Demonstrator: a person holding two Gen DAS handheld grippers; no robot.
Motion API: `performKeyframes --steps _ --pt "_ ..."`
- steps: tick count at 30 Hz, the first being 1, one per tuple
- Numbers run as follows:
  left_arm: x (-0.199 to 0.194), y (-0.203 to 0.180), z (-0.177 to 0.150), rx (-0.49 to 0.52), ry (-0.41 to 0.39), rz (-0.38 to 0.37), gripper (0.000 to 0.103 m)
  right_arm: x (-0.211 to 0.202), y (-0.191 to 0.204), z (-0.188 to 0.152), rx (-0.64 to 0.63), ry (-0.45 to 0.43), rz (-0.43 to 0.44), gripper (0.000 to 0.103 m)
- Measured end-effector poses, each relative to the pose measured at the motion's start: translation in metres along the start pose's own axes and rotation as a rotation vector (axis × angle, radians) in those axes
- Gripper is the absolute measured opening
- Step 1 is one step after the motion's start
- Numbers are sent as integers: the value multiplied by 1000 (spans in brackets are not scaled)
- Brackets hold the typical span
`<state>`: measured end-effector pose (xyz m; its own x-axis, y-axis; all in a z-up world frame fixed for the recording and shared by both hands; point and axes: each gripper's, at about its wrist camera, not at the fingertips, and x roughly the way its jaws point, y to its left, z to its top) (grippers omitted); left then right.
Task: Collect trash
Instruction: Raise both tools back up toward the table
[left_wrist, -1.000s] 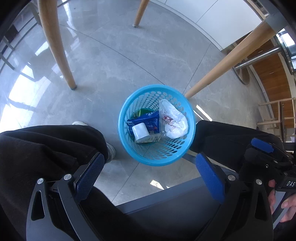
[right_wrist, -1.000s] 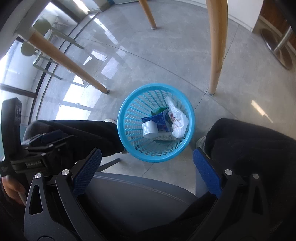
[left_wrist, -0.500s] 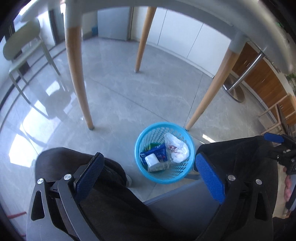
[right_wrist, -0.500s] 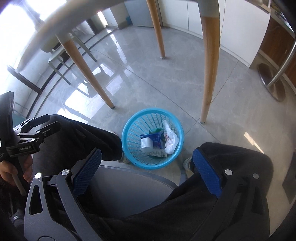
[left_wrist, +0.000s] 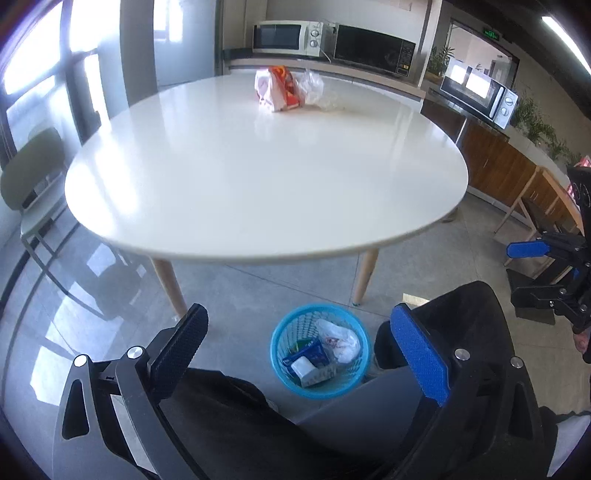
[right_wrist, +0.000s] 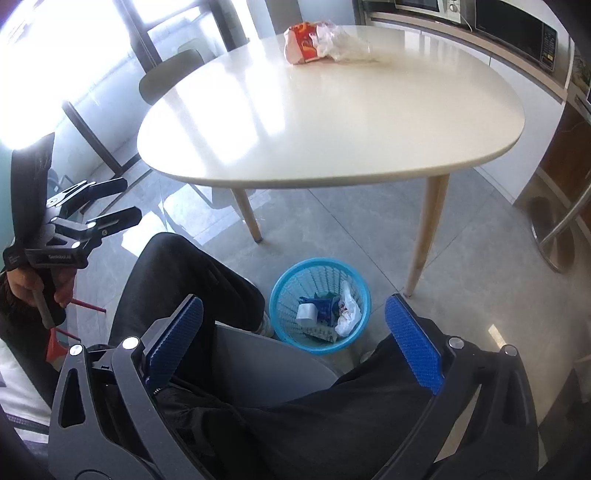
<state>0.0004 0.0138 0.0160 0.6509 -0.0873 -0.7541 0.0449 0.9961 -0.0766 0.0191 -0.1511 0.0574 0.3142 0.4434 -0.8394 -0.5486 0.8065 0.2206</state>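
Jaws of both grippers apart, empty; far ahead on surface: orange wrapper (left_wrist: 279, 88), clear bag (left_wrist: 314, 88), likely light, crushable, pinch crumpled folds

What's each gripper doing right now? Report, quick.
Left gripper: jaws open, holding nothing.
Right gripper: jaws open, holding nothing.

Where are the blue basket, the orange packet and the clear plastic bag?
blue basket (left_wrist: 280, 369): left wrist view, on its left wall.
orange packet (right_wrist: 303, 46): right wrist view, on its front face.
clear plastic bag (left_wrist: 312, 86): left wrist view, on its crumpled middle.
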Motion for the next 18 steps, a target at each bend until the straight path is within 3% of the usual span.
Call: performKeyframes --steps 4,7,18 --pt "0 3 32 9 -29 -10 97 -16 -3 26 5 -49 55 94" --pt "8 8 62 20 -48 17 97 -19 -7 54 2 -91 40 94" --pt "59 43 163 -80 -48 22 97 12 -52 170 121 -177 33 94"
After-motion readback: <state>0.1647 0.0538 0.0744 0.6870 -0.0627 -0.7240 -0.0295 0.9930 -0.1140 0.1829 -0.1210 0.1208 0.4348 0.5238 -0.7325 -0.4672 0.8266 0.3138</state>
